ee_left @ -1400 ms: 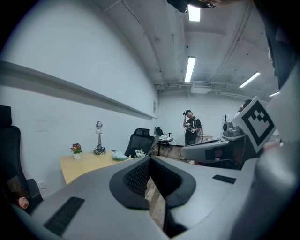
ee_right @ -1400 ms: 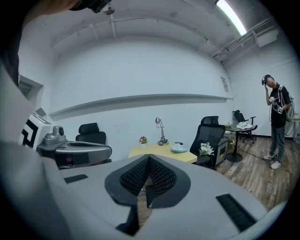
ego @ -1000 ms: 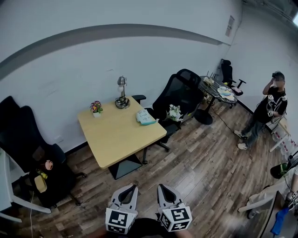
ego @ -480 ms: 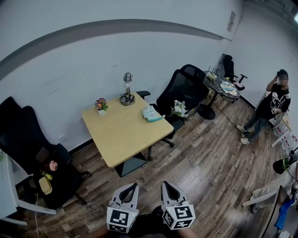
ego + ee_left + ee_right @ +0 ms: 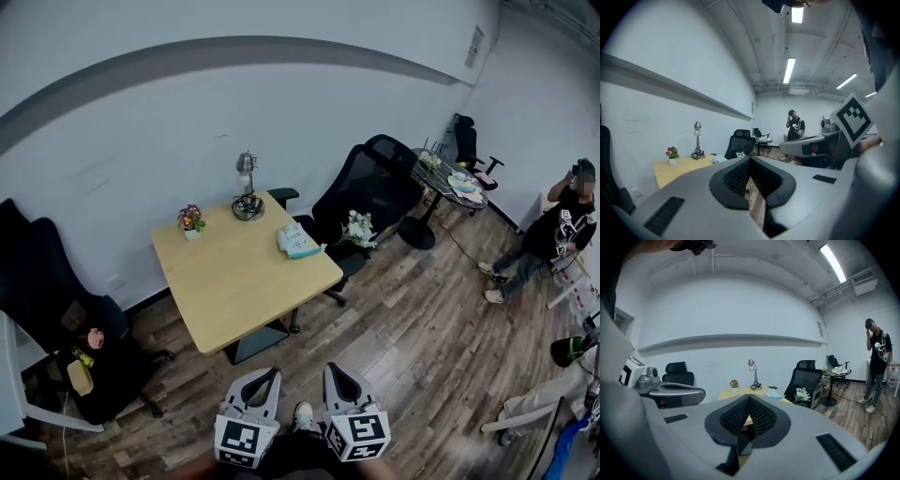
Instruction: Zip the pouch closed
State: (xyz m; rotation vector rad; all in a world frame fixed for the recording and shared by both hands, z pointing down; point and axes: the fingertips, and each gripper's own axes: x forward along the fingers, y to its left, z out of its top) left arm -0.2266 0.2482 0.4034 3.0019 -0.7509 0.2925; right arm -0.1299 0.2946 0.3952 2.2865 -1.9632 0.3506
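Grey-brown plank flooring runs between the person and the light wooden square table (image 5: 246,281), which stands against the white wall. The pale blue-green soft pouch (image 5: 296,241) lies on the table by its right-hand edge, well apart from both grippers. The left gripper (image 5: 270,375) and right gripper (image 5: 332,370) hang side by side short of the table's near corner, each with its jaws pressed together on nothing.

The step in hand looks like the approach. It would go best by coming round to the table's right side, where the pouch is within easy reach. The jaws should be spread before they come down. From this far off the zip and its slider are too small to make out, so find the slider first. One claw should pin the fabric behind it while the other draws it straight along. The silver desk lamp (image 5: 247,187) and small potted flower (image 5: 191,221) at the table's far side need no touching.
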